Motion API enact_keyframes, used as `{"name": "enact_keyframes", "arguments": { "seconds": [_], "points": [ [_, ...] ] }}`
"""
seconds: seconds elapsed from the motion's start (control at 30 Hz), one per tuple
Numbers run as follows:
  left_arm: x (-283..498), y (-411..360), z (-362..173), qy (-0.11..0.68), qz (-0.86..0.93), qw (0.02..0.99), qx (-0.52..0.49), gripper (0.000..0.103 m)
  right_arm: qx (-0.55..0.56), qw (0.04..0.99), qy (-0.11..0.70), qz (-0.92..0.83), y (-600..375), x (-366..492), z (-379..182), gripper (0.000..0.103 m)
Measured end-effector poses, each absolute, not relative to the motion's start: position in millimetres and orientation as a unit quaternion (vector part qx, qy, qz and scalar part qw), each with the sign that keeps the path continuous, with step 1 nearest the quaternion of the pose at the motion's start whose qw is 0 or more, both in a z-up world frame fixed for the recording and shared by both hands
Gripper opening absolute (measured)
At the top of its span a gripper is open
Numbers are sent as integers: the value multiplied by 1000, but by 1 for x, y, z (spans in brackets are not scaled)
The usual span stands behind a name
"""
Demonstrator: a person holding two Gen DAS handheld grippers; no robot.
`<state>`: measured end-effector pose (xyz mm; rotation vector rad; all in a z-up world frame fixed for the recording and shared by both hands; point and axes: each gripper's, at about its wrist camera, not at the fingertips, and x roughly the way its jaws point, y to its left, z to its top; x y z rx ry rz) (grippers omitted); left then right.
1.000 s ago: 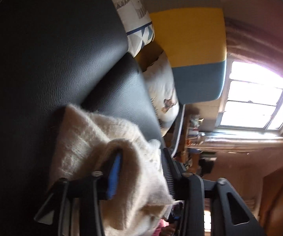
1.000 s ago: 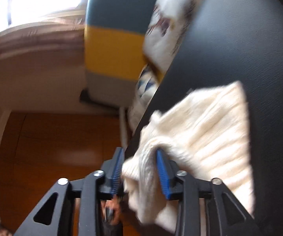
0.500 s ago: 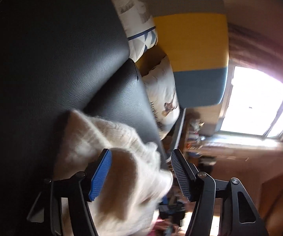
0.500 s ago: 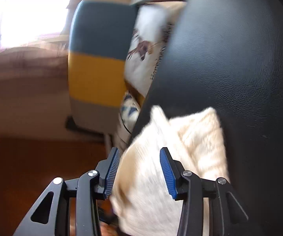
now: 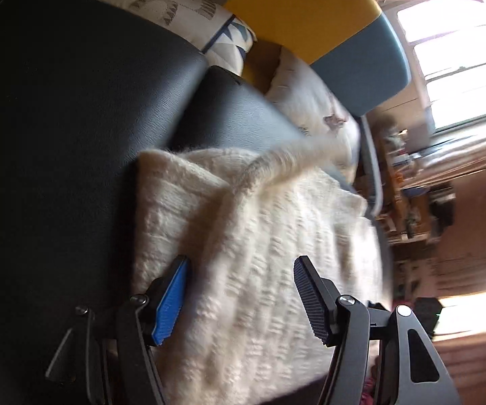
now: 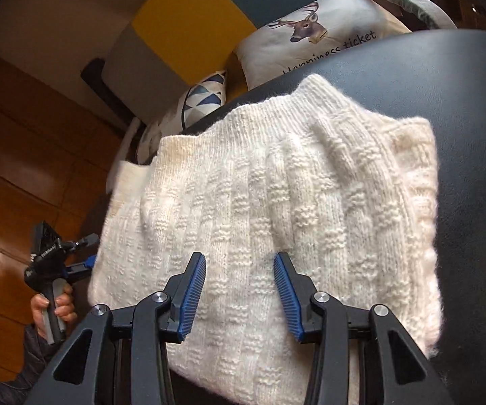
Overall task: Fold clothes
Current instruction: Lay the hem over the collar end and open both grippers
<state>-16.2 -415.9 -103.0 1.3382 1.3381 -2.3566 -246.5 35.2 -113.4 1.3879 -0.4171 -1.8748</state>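
Lying folded: one cream knit sweater (image 6: 276, 209), ribbed, centre frame, on black leather seat (image 6: 472, 101).
Grippers: left gripper (image 5: 239, 298) and right gripper (image 6: 239, 295), both spread, empty.
Cushions: two printed cushions (image 6: 320, 40), upper frame.

Cream knit on black leather, bright cushions behind

The sweater (image 6: 276, 195) is cream-white, knitted in ribbed columns with small raised blocks, and lies on a black grained leather seat (image 6: 472, 108). Both tongs, left (image 5: 239, 298) and right (image 6: 239, 292), are black with blue ridged pads. One cushion (image 6: 314, 44) is white with a brown deer and dark lettering; another (image 6: 206, 98) carries blue and white triangles. The chair back (image 6: 189, 23) is yellow, teal and grey.
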Motion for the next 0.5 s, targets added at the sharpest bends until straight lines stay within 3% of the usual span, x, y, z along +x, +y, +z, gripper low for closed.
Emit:
{"name": "enact_keyframes", "arguments": {
  "seconds": [0.23, 0.27, 0.33, 0.37, 0.5],
  "points": [
    [1, -416, -107, 445, -773, 12, 452, 61, 532, 392, -194, -725, 51, -249, -127, 42],
    [2, -412, -108, 440, -771, -5, 461, 56, 533, 393, -192, -724, 50, -249, -127, 42],
    [-2, -402, -109, 416, -773, -8, 479, 32, 536, 392, -185, -724, 47, -248, -123, 41],
    [-4, -399, -109, 402, -776, 0, 486, 12, 539, 392, -178, -724, 46, -247, -120, 38],
    [18, -399, -100, 431, -781, -12, 453, 6, 568, 374, -154, -717, 40, -242, -119, 29]
  ]
}}
